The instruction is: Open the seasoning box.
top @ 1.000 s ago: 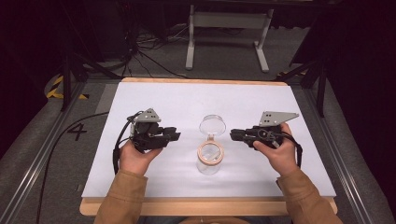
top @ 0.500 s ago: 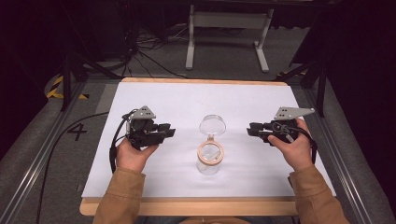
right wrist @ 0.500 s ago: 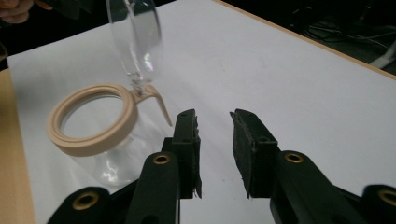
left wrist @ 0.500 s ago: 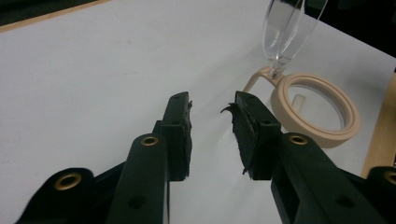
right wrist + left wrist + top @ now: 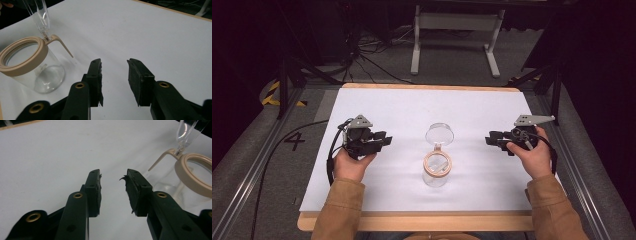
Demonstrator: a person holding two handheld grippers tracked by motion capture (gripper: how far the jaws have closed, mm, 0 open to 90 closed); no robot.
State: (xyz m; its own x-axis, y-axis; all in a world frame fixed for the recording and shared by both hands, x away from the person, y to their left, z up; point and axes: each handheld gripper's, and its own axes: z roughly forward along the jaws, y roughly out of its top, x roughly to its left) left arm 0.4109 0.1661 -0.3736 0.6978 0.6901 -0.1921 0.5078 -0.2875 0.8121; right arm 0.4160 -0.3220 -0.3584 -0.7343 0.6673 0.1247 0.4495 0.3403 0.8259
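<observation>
Left hand-held gripper (image 5: 384,141) at the left of the counter (image 5: 377,105), jaws parted a moderate way with nothing between them, aimed toward the middle, well apart from the jar. At centre, a clear glass jar (image 5: 436,172) with a tan rim ring (image 5: 437,163), upright on the white surface; hinged clear lid (image 5: 440,134) flipped up and standing open behind the mouth. Inside of the jar apparently empty, though hard to tell through the glass. Right hand-held gripper (image 5: 488,140) at the right, jaws likewise parted and holding nothing, also pointing inward, well apart from the jar. Judged from this: lid opening looks done; both tools free, with closing or moving the jar possibly left.
</observation>
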